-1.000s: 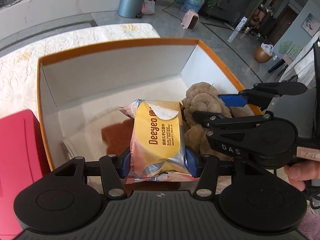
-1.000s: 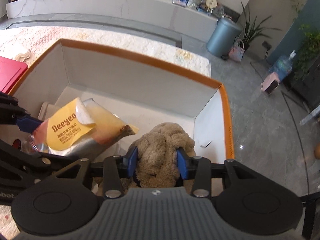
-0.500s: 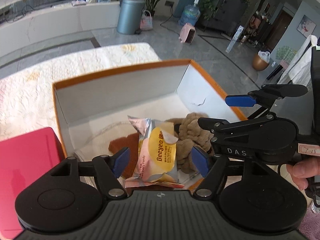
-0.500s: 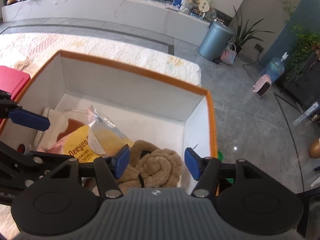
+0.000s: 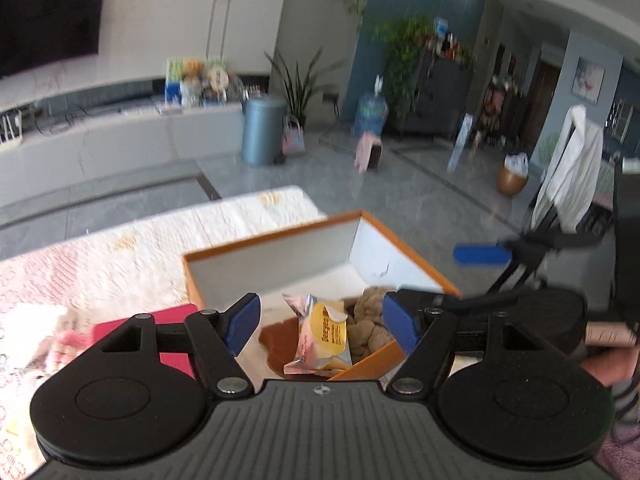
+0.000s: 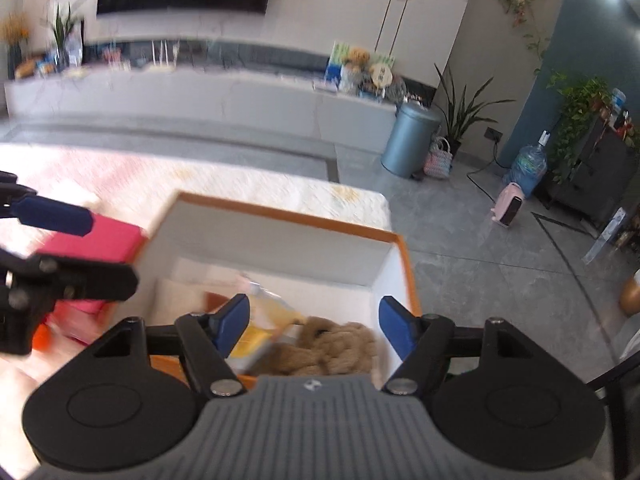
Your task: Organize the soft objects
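Yellow wet-wipes pack [image 5: 324,334] and tan knotted plush [image 5: 370,324] lying side by side inside orange-rimmed white box [image 5: 272,242], pack to the left and touching the plush, over a white cloth with a brown patch [image 5: 280,338] on the box floor. Left gripper [image 5: 320,320] above the box, jaws spread wide with nothing between; right gripper [image 6: 314,322] likewise above it, jaws opening, nothing pressed by the pads. Red case [image 6: 100,240] just beside the box's left wall, both on pale patterned bedspread [image 5: 140,240].
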The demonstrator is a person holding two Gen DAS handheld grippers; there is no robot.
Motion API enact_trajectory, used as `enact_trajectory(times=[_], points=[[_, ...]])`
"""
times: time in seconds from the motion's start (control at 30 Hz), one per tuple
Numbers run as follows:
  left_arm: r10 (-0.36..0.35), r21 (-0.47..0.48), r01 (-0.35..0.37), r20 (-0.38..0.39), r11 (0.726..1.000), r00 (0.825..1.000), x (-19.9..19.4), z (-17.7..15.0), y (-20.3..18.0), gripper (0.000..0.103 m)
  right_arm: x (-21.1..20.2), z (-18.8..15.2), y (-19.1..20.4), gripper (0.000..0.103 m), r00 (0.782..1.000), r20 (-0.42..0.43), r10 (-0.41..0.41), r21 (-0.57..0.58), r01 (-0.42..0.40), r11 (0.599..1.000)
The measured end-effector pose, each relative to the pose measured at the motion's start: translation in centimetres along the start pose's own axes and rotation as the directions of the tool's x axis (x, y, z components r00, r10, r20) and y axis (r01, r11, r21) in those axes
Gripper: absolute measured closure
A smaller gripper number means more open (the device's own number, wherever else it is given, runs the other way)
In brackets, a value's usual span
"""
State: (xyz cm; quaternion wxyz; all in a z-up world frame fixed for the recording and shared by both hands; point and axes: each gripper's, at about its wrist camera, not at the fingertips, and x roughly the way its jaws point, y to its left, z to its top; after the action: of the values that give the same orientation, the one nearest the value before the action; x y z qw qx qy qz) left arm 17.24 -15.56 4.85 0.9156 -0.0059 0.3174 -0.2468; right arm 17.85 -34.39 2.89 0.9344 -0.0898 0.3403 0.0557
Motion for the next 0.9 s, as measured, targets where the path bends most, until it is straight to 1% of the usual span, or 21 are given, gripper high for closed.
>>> enact_trajectory(times=[0.07,0.17,0.33,0.47,0.63,0.8,0.9], points=[[0.015,-0.001,-0.014,0.040,1.000,0.999,-1.8,-0.5,0.2,0.021,-1.4,-0.8,0.9,0.032,0.999,0.032,0.026,0.046,-0.027,0.999],[0.056,0.001,-0.057,0.086,0.998,0.995,-4.1,-1.7,0.5,0.021,-3.0,-2.3,2.7,0.032,0.995,0.082,0.064,0.115,-0.073,0.991],[0.137,-0.016,-0.136,0.108,0.991,0.985,-6.8,-4.6,1.8,0.021,-4.3,-4.8,6.4,0.032,0.983,0.139,0.123,0.195,-0.149,0.970],[0.192,-0.062,-0.186,0.098,0.981,0.977,-8.3,-7.1,3.7,0.021,-4.5,-6.8,9.5,0.032,0.977,0.155,0.148,0.243,-0.183,0.953],[0.249,-0.137,-0.239,0.068,0.961,0.966,-9.6,-10.7,6.9,0.022,-4.5,-8.7,13.4,0.031,0.971,0.166,0.174,0.257,-0.213,0.943],[0.308,-0.158,-0.303,0.008,0.940,0.951,-10.1,-14.1,9.3,0.024,-3.6,-10.0,16.8,0.031,0.964,0.130,0.233,0.250,-0.259,0.933],[0.323,-0.172,-0.323,-0.029,0.930,0.946,-10.8,-15.7,10.8,0.026,-3.1,-10.6,18.7,0.031,0.960,0.103,0.261,0.230,-0.279,0.932]])
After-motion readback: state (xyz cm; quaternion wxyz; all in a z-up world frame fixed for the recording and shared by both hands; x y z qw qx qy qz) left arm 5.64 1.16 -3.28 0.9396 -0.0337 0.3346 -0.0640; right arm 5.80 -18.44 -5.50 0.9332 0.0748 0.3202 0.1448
